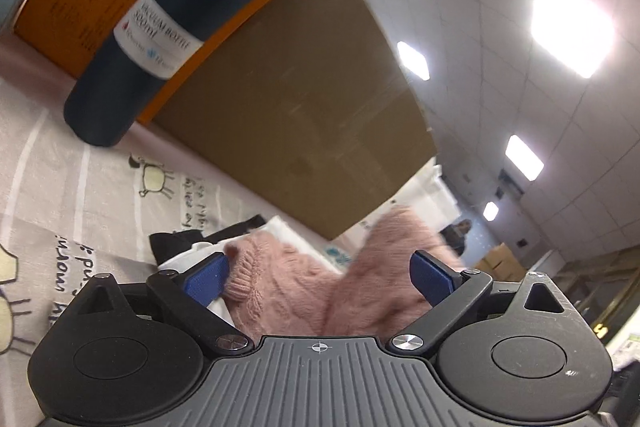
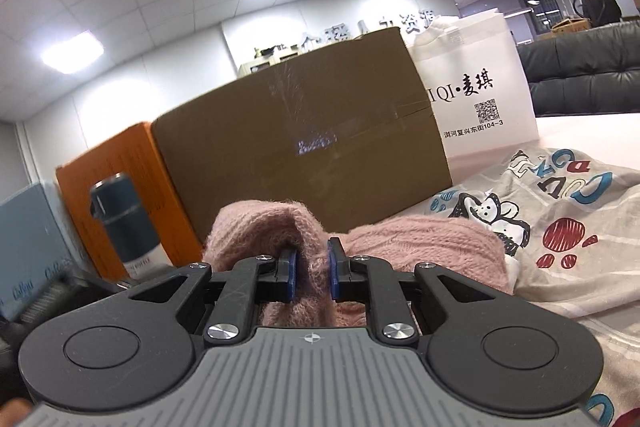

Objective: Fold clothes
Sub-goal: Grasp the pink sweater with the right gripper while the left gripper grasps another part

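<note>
Right wrist view has the pink knitted sweater (image 2: 360, 247) bunched up right in front of the camera, lying on a printed cartoon sheet (image 2: 560, 211) that covers the desk. The right claw (image 2: 311, 273) is pressed almost together, its blue pads (image 2: 333, 273) pinching a raised fold of the pink knit between them. Left wrist view, tilted, shows the same sweater (image 1: 304, 283) between the fingers of the left claw (image 1: 320, 277), which stands spread wide; a ribbed cuff lies against one blue pad (image 1: 208, 279), the other pad sits beside the fuzzy knit, and neither presses on it. Just past the sweater in that view lie a white cloth (image 1: 280, 229) and something black (image 1: 176, 241). Behind the clothes stands a brown cardboard box (image 2: 304, 147), with an orange box (image 2: 120, 187) beside it and a dark teal vacuum bottle (image 2: 124, 223) upright in front of the orange box. On the cardboard box's other side stands a white printed bag (image 2: 476, 95). Far back, a person (image 2: 598, 1) sits near a dark sofa (image 2: 580, 67).
</note>
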Tool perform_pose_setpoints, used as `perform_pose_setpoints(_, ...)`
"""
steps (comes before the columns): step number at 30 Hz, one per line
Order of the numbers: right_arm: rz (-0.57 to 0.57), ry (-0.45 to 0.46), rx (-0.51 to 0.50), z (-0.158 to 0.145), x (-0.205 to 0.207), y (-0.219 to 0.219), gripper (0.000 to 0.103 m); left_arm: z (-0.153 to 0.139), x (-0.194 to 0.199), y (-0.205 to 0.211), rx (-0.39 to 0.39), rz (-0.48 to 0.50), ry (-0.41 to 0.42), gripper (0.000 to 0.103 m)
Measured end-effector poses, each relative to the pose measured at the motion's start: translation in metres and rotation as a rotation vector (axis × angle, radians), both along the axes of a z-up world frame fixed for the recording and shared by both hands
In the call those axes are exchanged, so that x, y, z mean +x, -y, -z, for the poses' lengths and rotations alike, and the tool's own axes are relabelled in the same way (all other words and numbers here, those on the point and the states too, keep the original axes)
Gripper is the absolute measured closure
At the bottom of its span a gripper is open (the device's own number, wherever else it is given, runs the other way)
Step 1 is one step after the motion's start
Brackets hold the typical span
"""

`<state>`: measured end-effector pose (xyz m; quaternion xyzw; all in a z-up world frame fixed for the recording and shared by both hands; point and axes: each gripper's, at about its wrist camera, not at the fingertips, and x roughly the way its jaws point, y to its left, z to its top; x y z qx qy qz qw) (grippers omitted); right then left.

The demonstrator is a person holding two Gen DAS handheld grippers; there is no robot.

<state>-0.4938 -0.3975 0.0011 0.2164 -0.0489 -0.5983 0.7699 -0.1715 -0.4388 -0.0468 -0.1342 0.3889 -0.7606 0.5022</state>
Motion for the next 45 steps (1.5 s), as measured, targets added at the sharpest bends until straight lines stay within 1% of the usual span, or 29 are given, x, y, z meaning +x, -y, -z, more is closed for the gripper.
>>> perform_pose_setpoints(1,0.009,0.009,-0.003,0.000,-0.002,0.000,0.089,0.000,-0.003,0.003,0.007,-0.002,0.023,0.010)
perform_pose_setpoints(2,0.018,0.018,-0.005,-0.001,-0.003,-0.001,0.089,-0.001,-0.008,0.005,0.009,-0.002,0.058,0.014)
perform_pose_setpoints(4,0.031,0.027,-0.017,-0.002,-0.005,-0.002,0.089,-0.002,-0.022,0.006,0.019,-0.019,0.167,0.026)
perform_pose_setpoints(5,0.037,0.031,-0.022,-0.002,-0.006,-0.003,0.089,-0.003,-0.029,0.006,0.026,-0.030,0.225,0.044)
perform_pose_setpoints(6,0.045,0.034,-0.029,-0.002,-0.007,-0.004,0.089,-0.003,-0.036,0.006,0.037,-0.039,0.270,0.066)
perform_pose_setpoints(7,0.061,0.023,-0.044,-0.003,-0.006,-0.006,0.089,-0.003,-0.041,0.004,0.037,-0.051,0.299,0.075)
perform_pose_setpoints(9,0.086,0.017,-0.078,-0.004,-0.006,-0.011,0.089,-0.004,-0.050,-0.004,0.011,-0.080,0.354,0.083)
perform_pose_setpoints(11,0.102,0.039,-0.123,-0.005,-0.009,-0.016,0.089,-0.009,-0.058,-0.015,-0.051,-0.101,0.404,0.084)
perform_pose_setpoints(13,0.116,0.060,-0.206,-0.007,-0.012,-0.027,0.089,-0.019,-0.063,-0.029,-0.124,-0.115,0.423,0.085)
perform_pose_setpoints(15,0.140,0.056,-0.301,-0.009,-0.012,-0.040,0.089,-0.030,-0.065,-0.043,-0.195,-0.131,0.435,0.085)
perform_pose_setpoints(17,0.154,0.058,-0.367,-0.010,-0.012,-0.050,0.089,-0.039,-0.067,-0.058,-0.258,-0.157,0.464,0.085)
perform_pose_setpoints(22,0.092,0.133,-0.517,-0.008,-0.019,-0.069,0.090,-0.063,-0.061,-0.092,-0.360,-0.220,0.499,0.085)
perform_pose_setpoints(24,0.056,0.135,-0.598,-0.008,-0.018,-0.079,0.090,-0.072,-0.053,-0.111,-0.386,-0.250,0.510,0.085)
perform_pose_setpoints(26,-0.009,0.146,-0.633,-0.007,-0.016,-0.083,0.091,-0.080,-0.044,-0.131,-0.399,-0.282,0.529,0.085)
perform_pose_setpoints(28,-0.055,0.132,-0.644,-0.007,-0.010,-0.086,0.091,-0.088,-0.034,-0.156,-0.406,-0.322,0.570,0.085)
perform_pose_setpoints(33,-0.197,0.116,-0.631,-0.013,0.013,-0.094,0.091,-0.095,-0.001,-0.211,-0.396,-0.435,0.656,0.085)
perform_pose_setpoints(36,-0.275,0.102,-0.622,-0.023,0.035,-0.102,0.091,-0.096,0.020,-0.241,-0.377,-0.509,0.696,0.085)
perform_pose_setpoints(39,-0.343,0.060,-0.611,-0.031,0.062,-0.111,0.091,-0.097,0.042,-0.269,-0.358,-0.590,0.734,0.085)
perform_pose_setpoints(41,-0.382,0.040,-0.598,-0.035,0.080,-0.118,0.091,-0.099,0.056,-0.287,-0.344,-0.656,0.761,0.085)
perform_pose_setpoints(45,-0.448,0.031,-0.549,-0.039,0.116,-0.123,0.091,-0.104,0.080,-0.319,-0.321,-0.808,0.848,0.085)
